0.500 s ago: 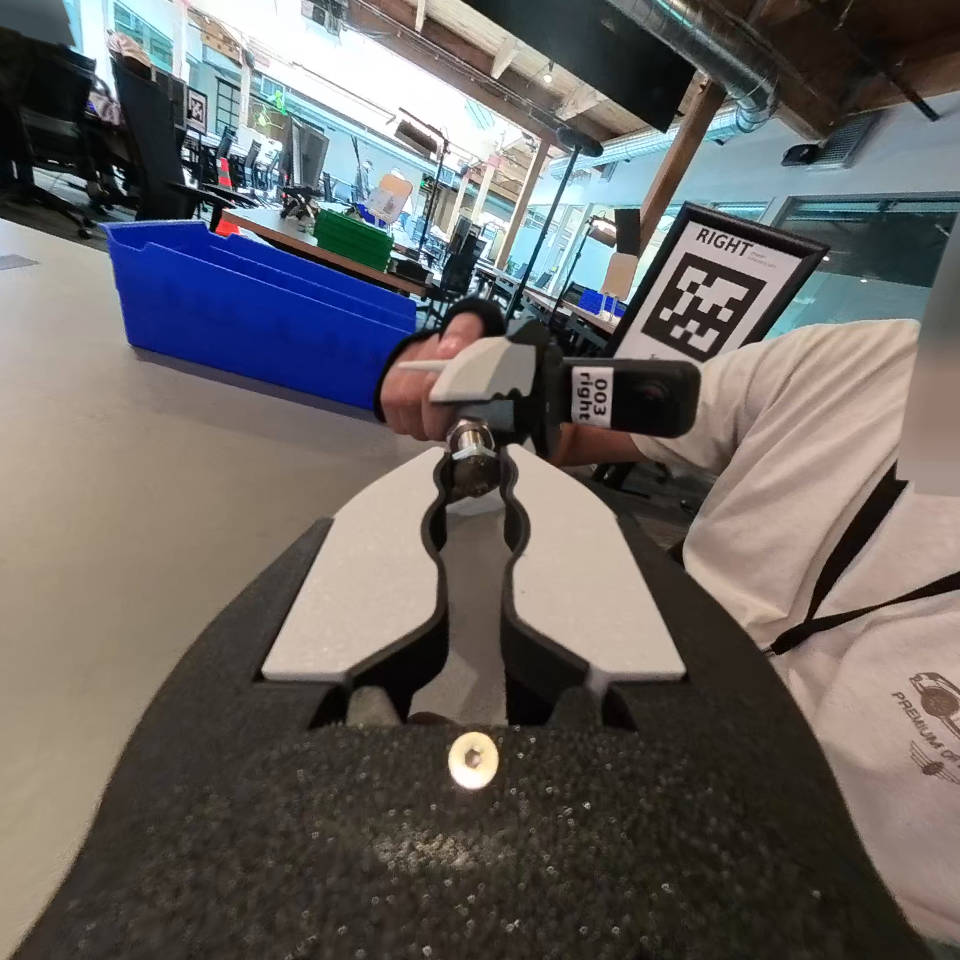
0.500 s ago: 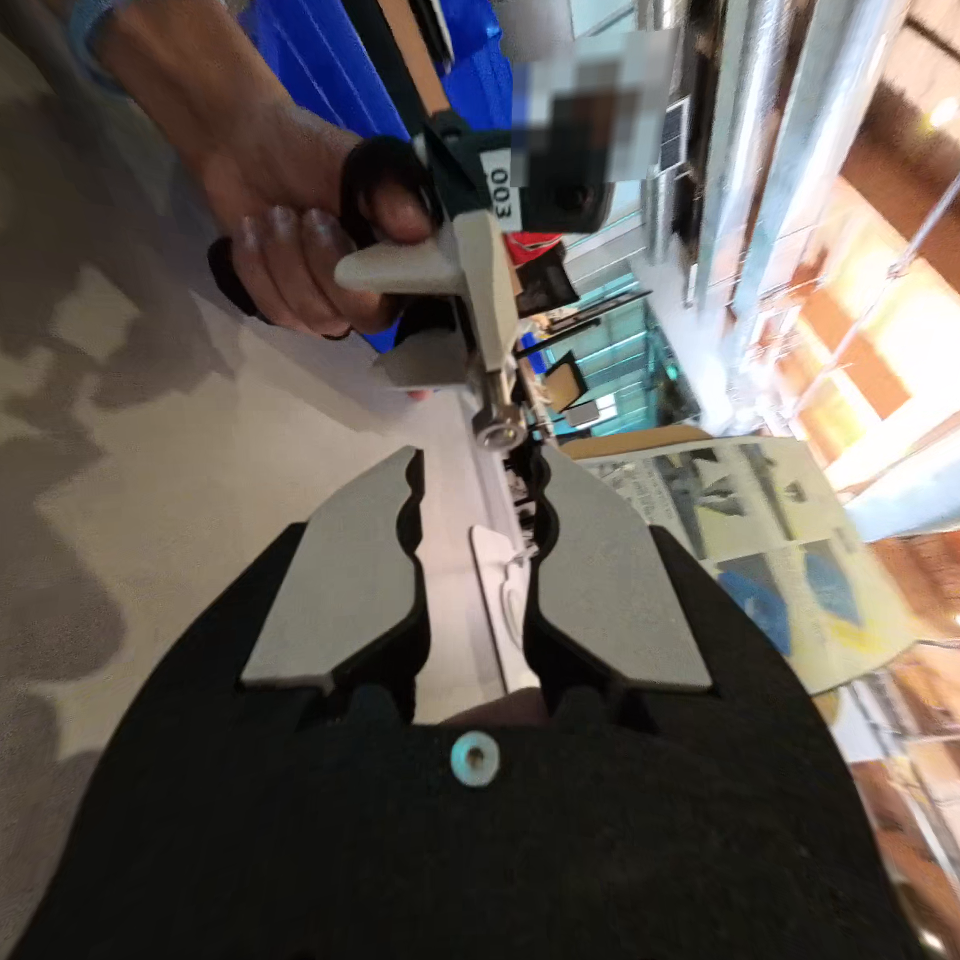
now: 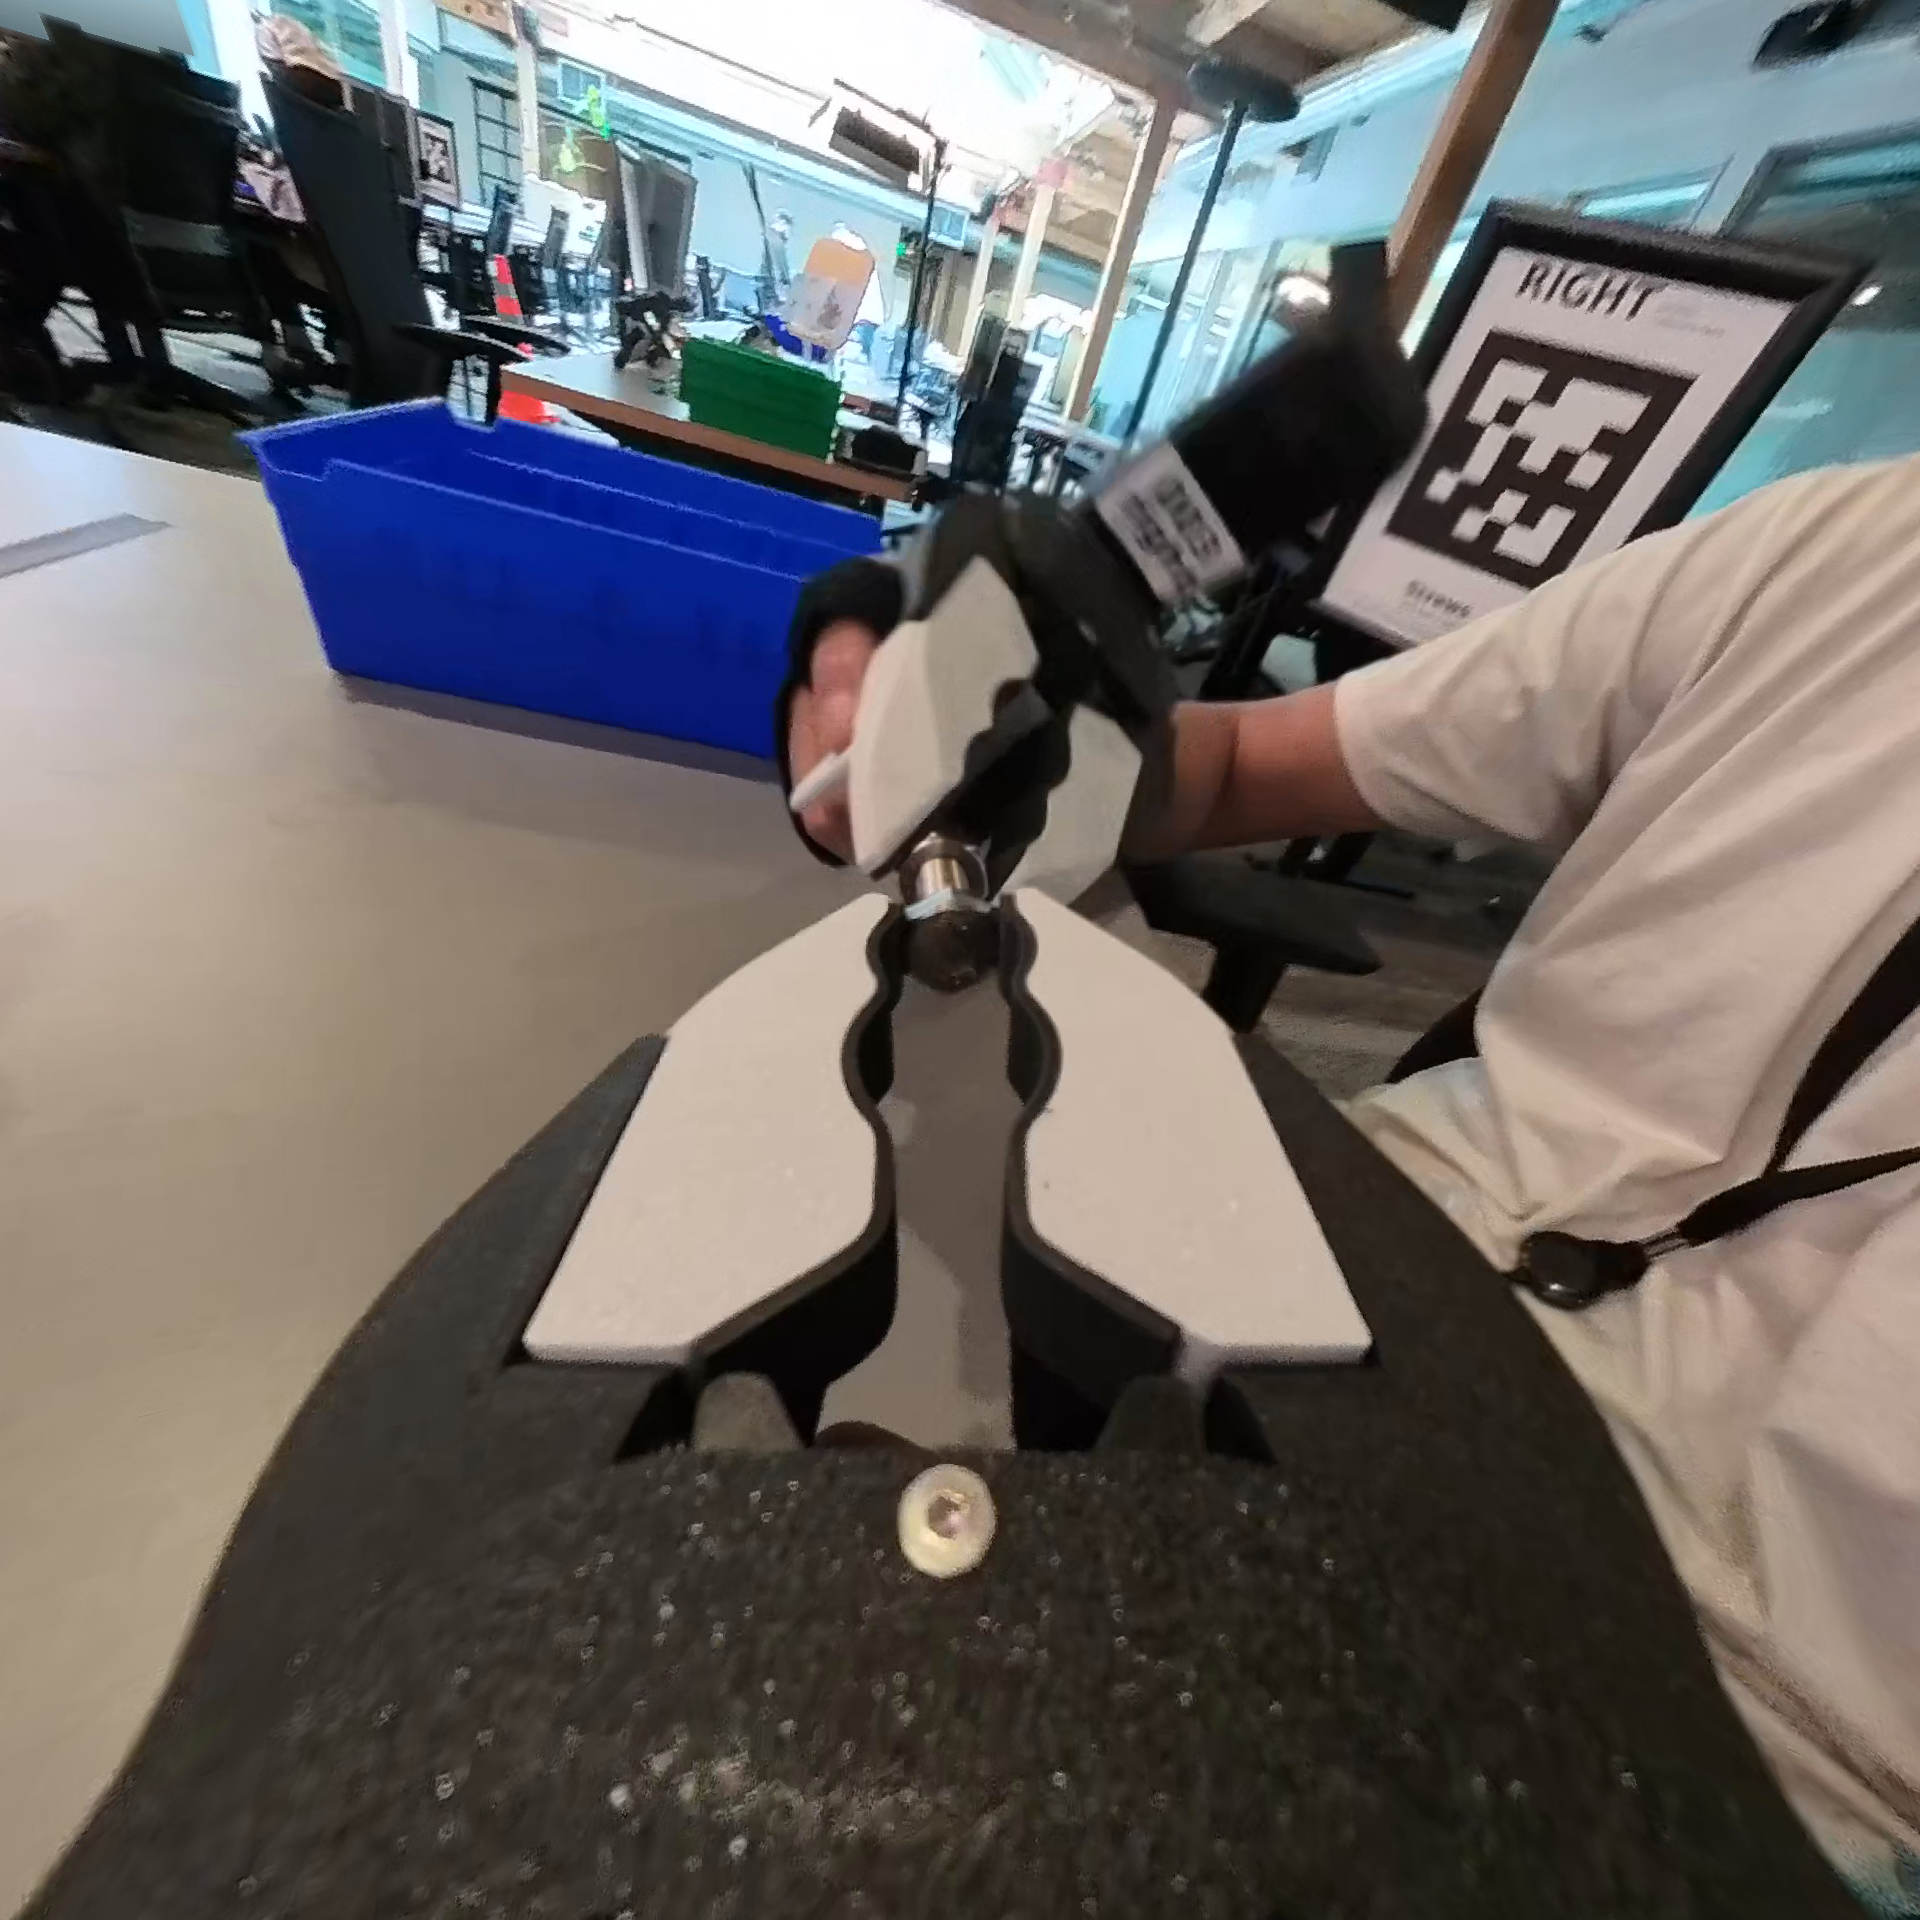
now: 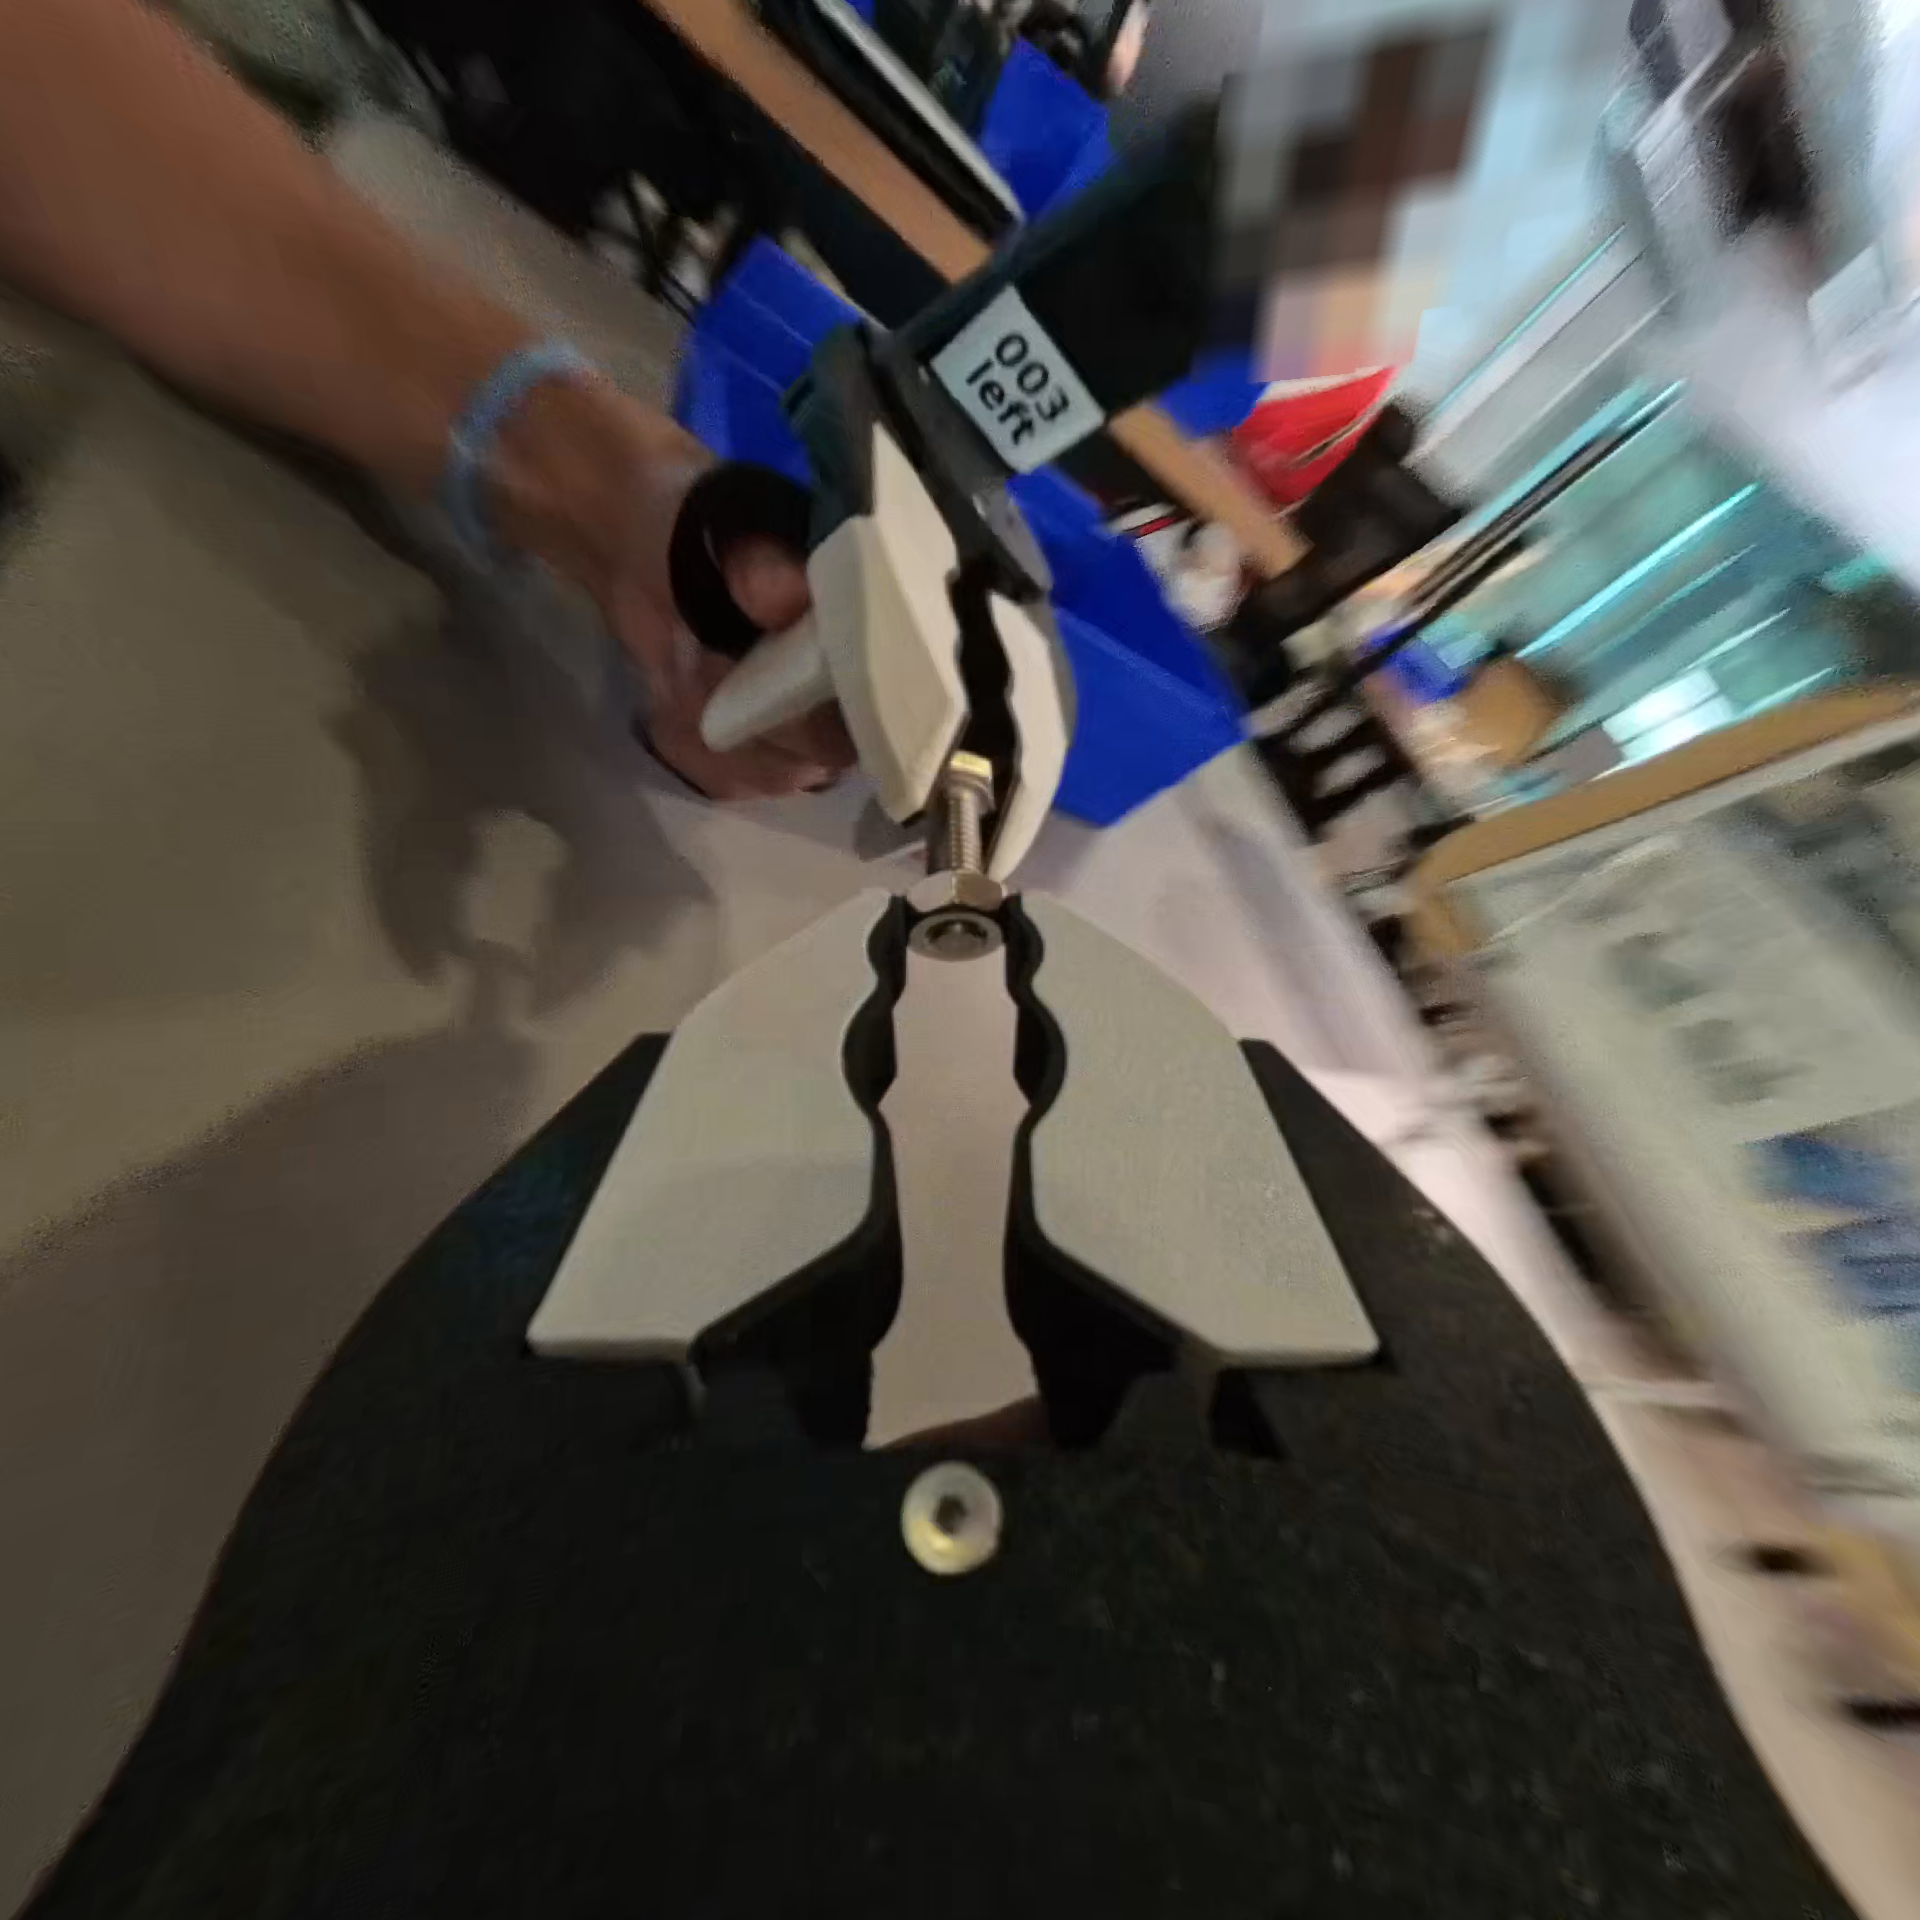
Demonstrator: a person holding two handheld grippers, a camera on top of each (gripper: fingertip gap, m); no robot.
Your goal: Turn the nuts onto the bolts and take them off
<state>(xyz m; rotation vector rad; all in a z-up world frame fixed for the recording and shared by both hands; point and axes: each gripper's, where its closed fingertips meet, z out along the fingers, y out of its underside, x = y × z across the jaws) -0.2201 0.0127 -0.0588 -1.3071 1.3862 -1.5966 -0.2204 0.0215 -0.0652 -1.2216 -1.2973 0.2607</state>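
Grey table (image 3: 260, 935), blue bin (image 3: 540, 582) at 10 o'clock. Left gripper (image 3: 943, 940) clamps bolt (image 4: 961, 821) head; right gripper (image 4: 954, 928) pinches nut (image 4: 954, 894) by flats (small, hard, slippery steel).

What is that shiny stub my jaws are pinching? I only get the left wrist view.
Observer: A bolt. The right wrist view shows the left gripper clamping its head, with the threaded shank sticking out.
Operator: And what is the other tool holding?
Observer: The right gripper is shut on a hex nut. The bolt's tip shows inside the nut's hole, so the nut is on the thread.
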